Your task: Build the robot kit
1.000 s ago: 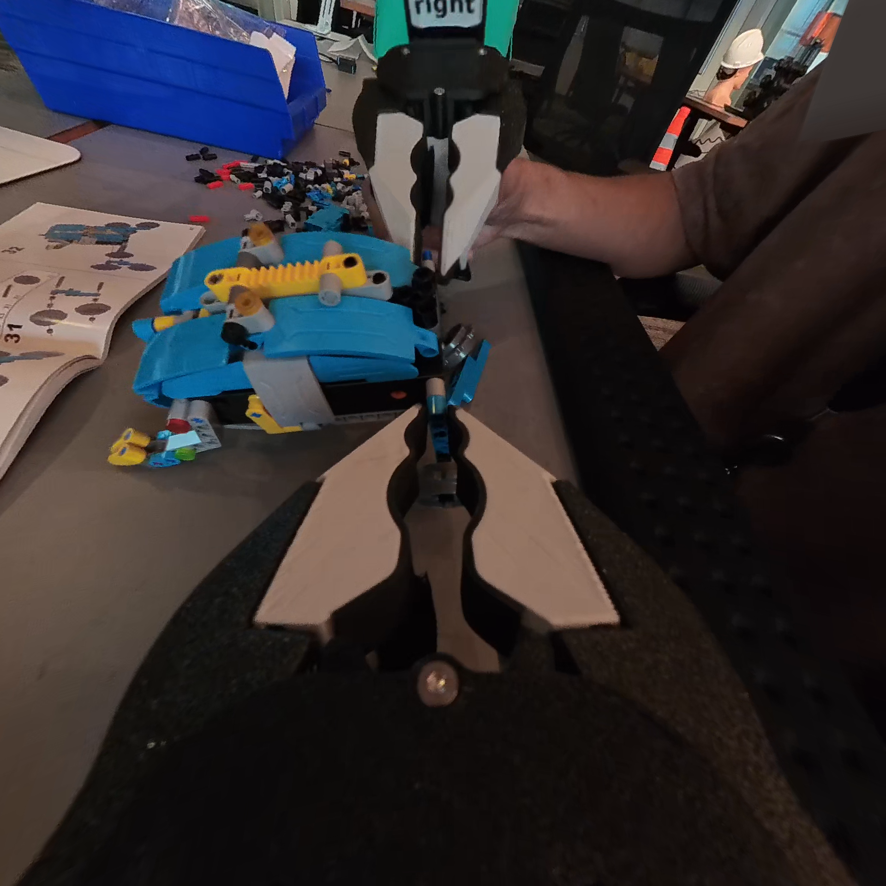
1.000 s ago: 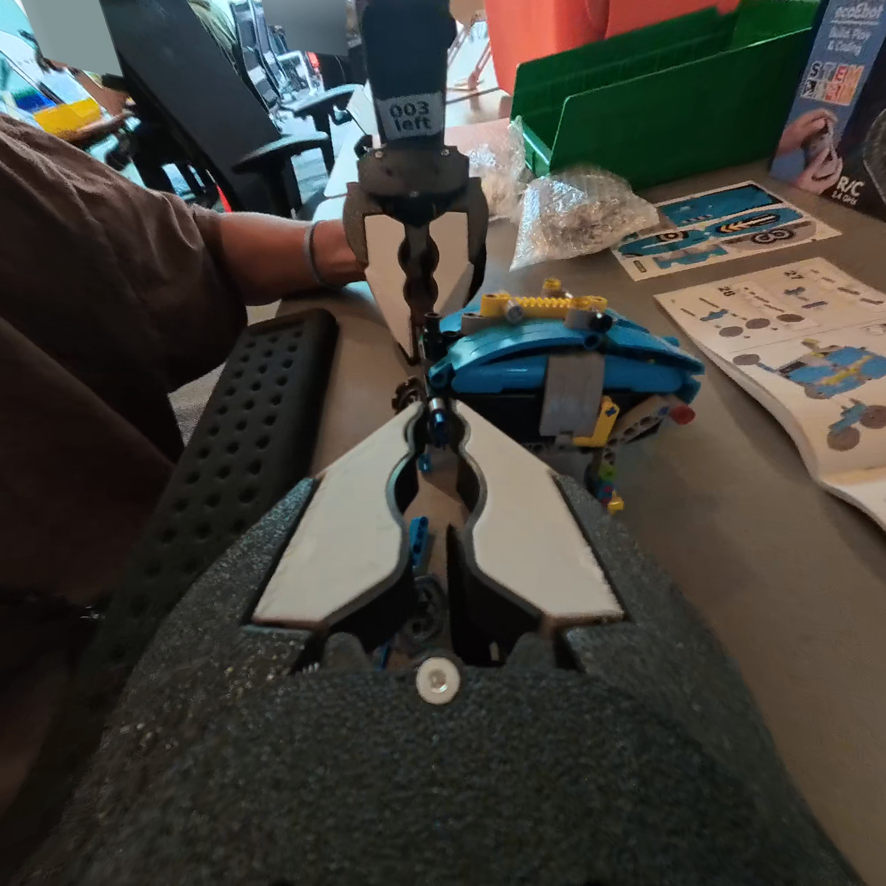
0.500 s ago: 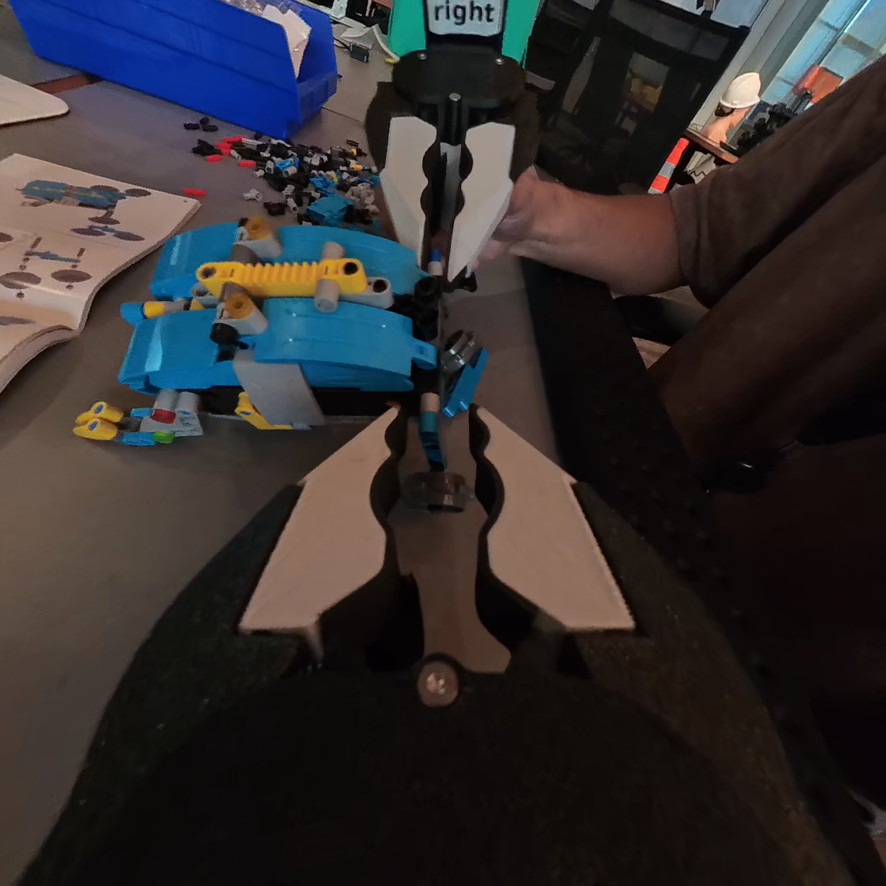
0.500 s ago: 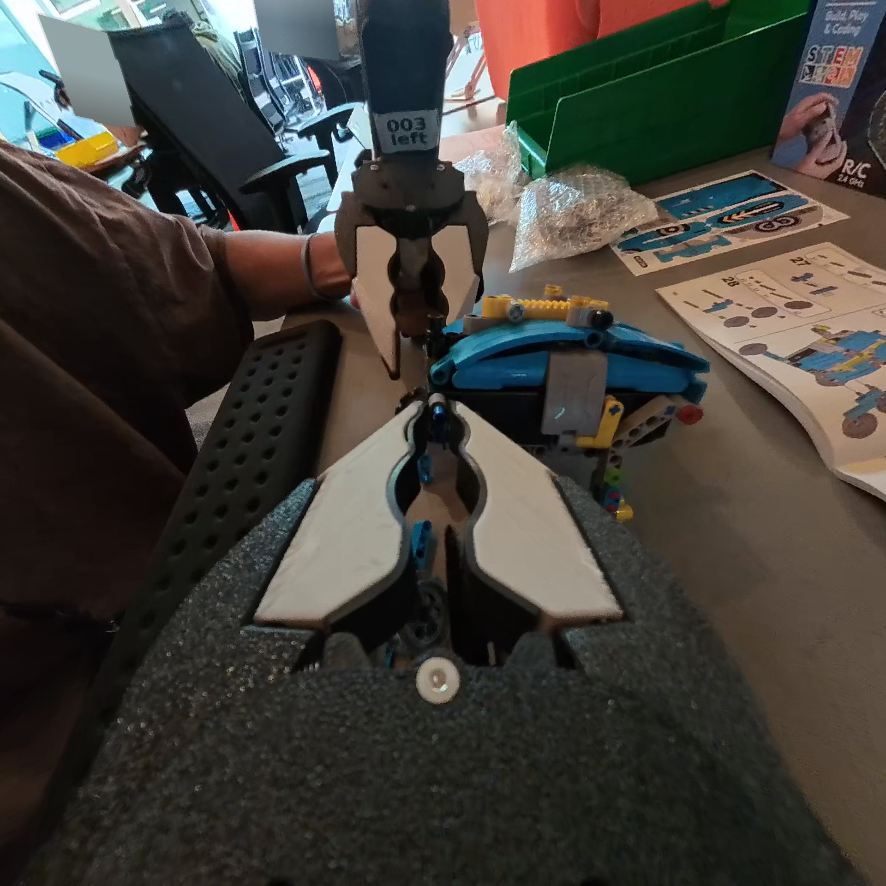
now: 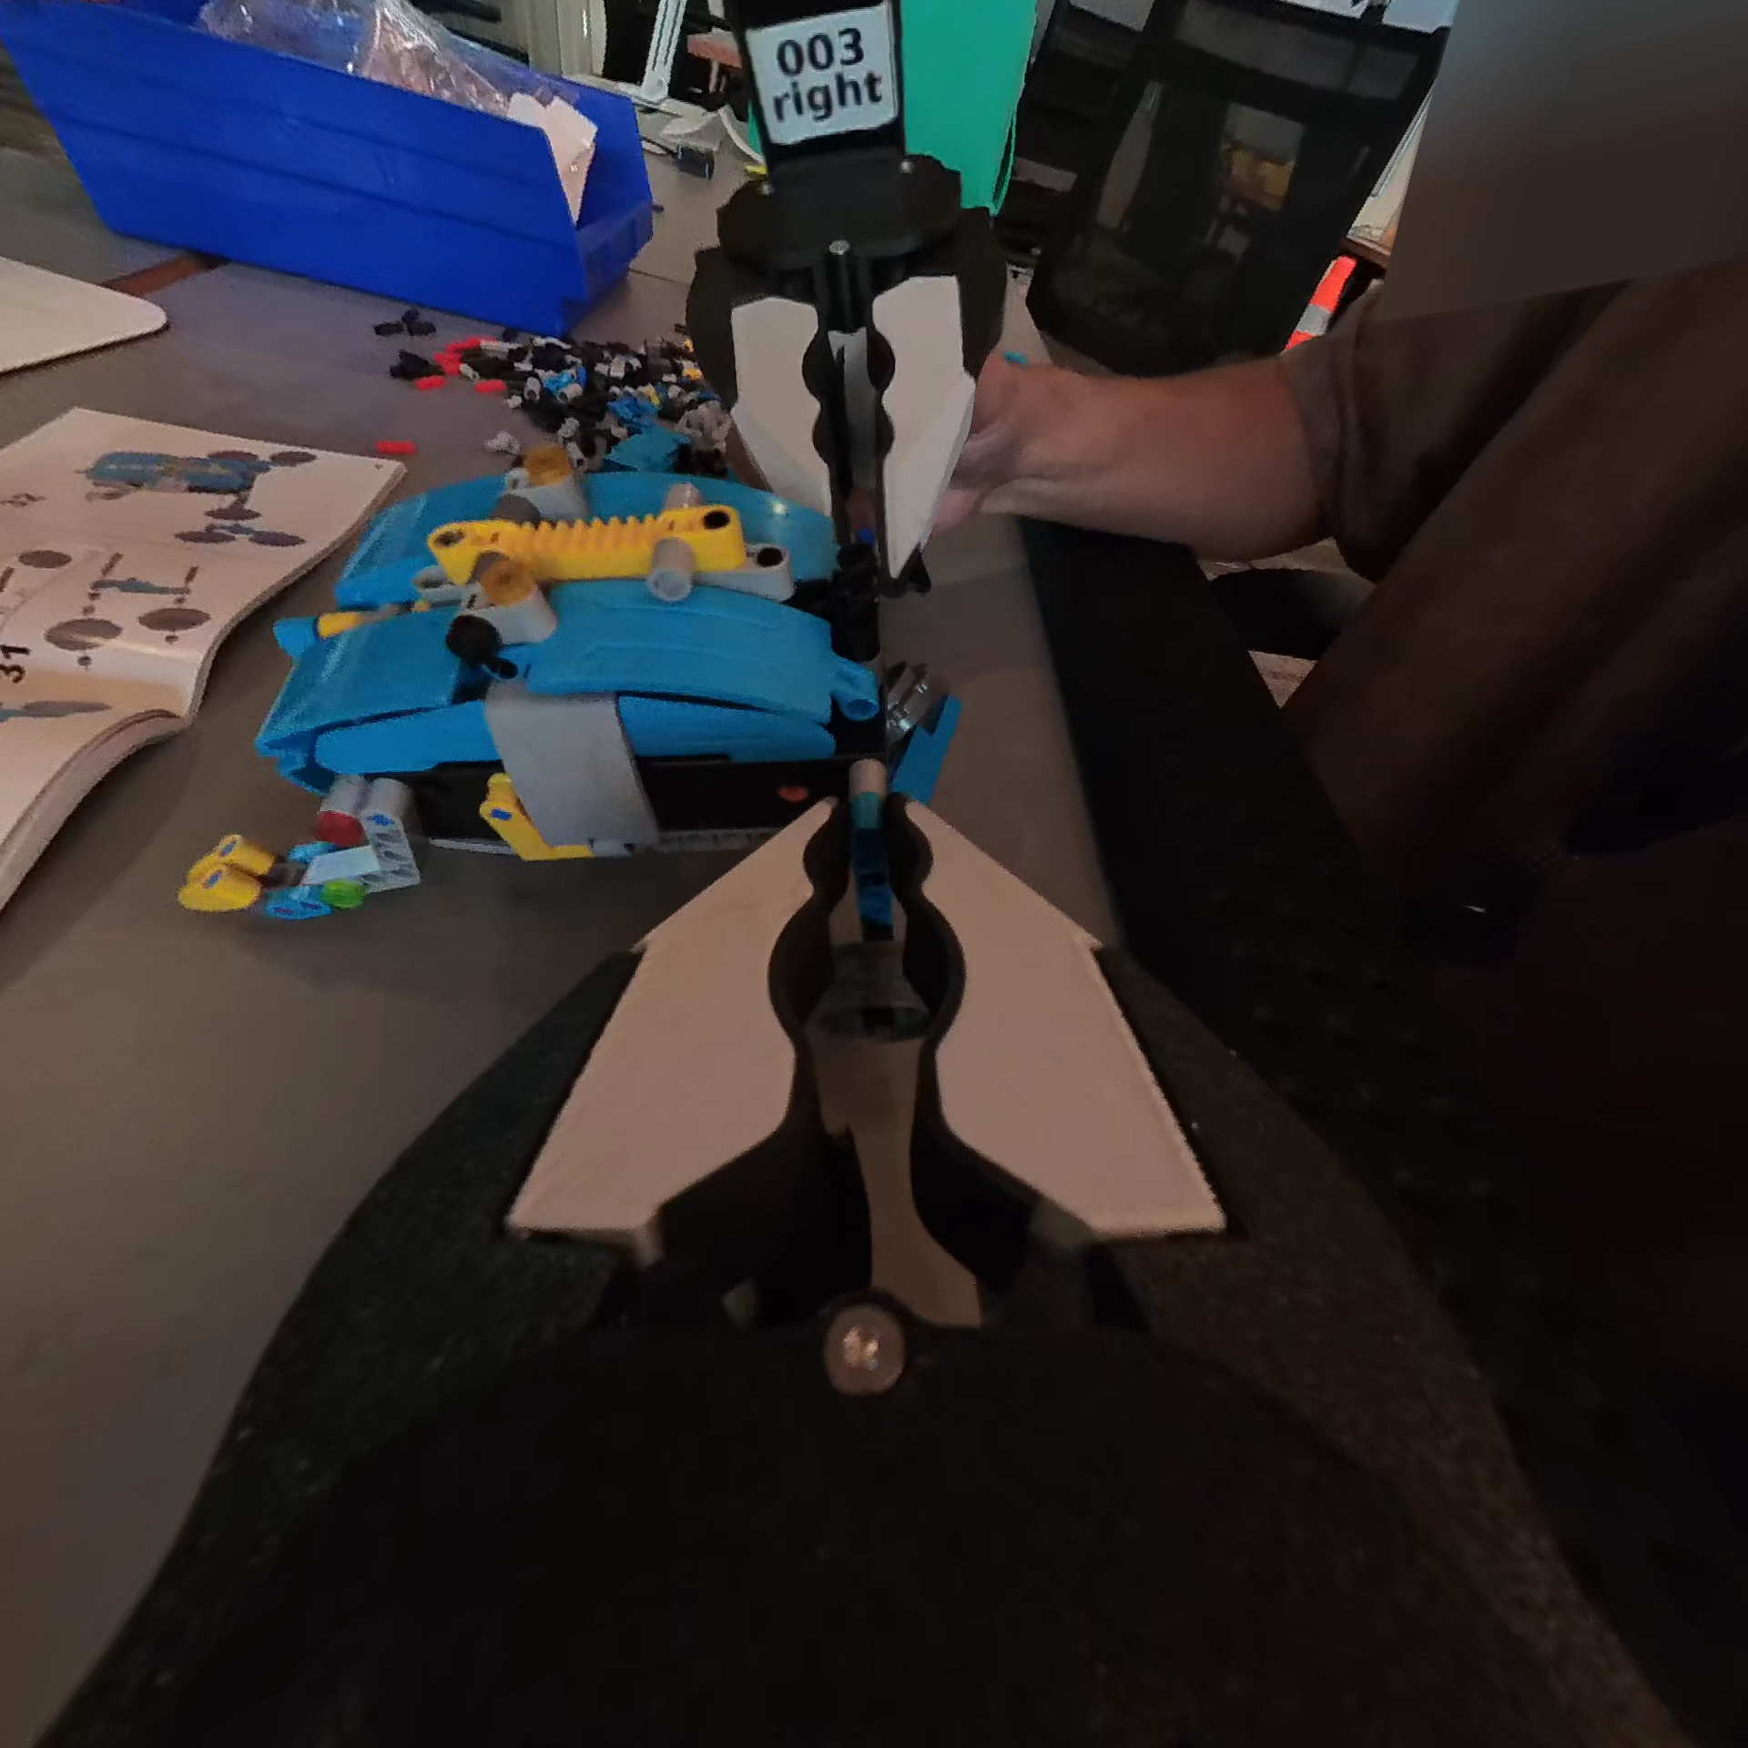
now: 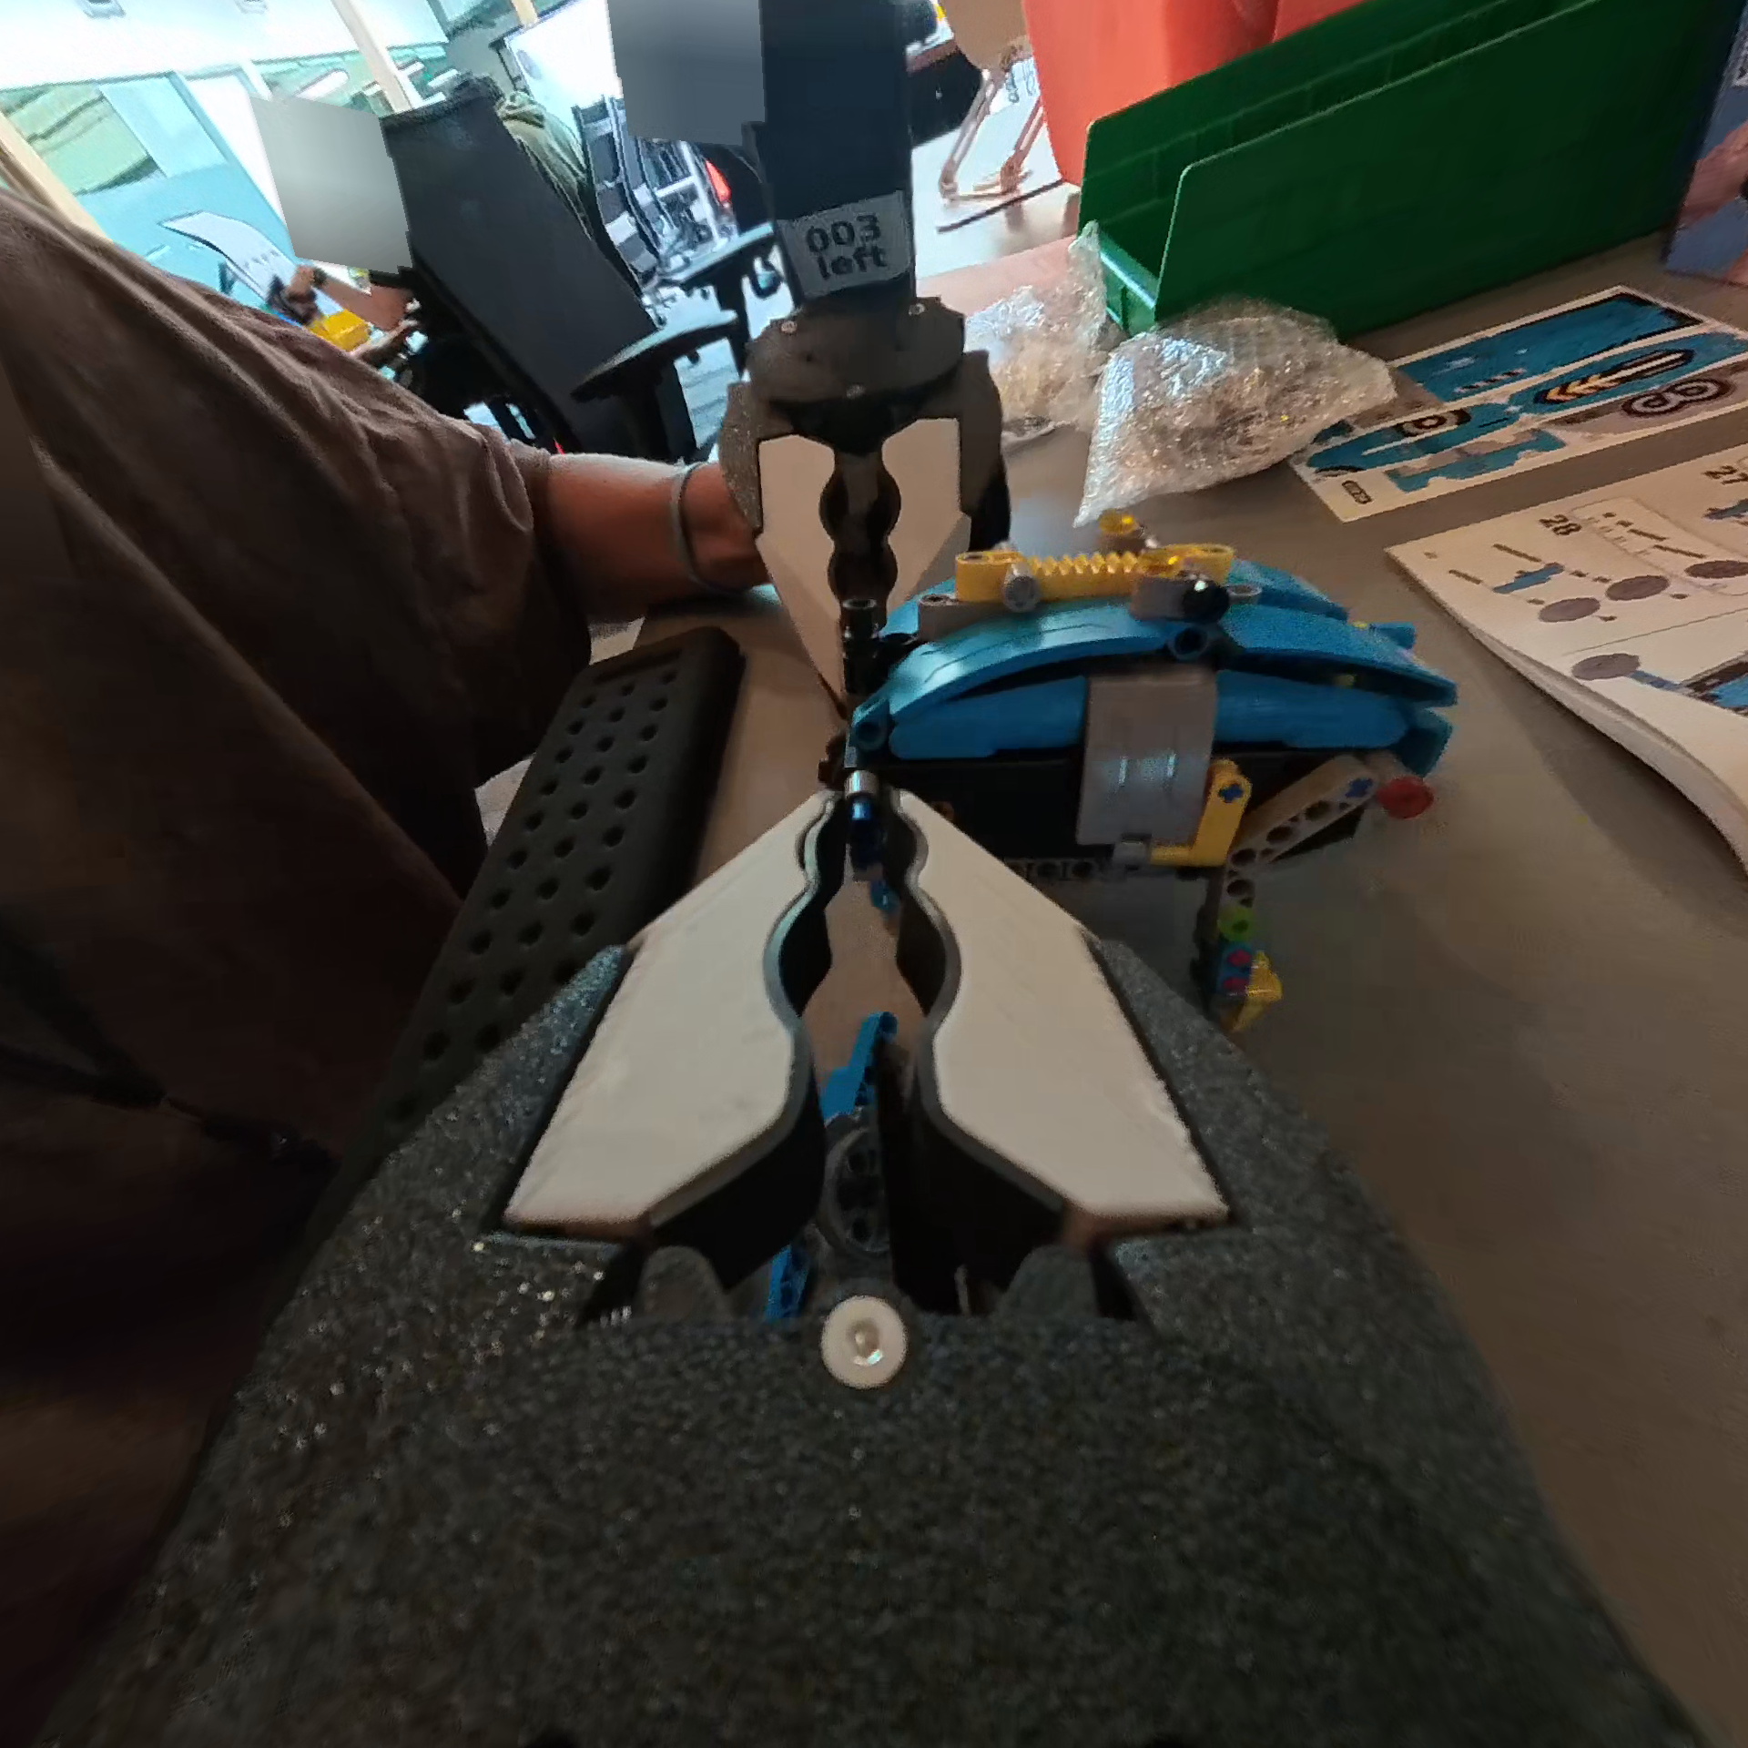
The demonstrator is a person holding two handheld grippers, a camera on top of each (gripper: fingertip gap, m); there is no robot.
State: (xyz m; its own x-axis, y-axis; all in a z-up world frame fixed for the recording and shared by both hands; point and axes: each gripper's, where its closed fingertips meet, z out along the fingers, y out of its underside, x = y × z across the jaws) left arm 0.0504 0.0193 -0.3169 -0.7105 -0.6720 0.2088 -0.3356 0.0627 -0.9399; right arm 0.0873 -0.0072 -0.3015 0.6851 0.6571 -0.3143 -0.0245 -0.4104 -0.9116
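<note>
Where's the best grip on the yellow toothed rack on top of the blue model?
Judgement: take the yellow toothed rack across its long flat sides at mid-length, coming from above. It lies flat on the blue brick model with teeth up, grey pins at its ends crowd those spots, and the right gripper occupies the model's edge beside it.

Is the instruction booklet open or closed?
Open: the instruction booklet lies spread on the table, printed pages facing up.

instruction booklet cut off by left edge; green bin cut off at top; loose small parts too small to id.
</note>
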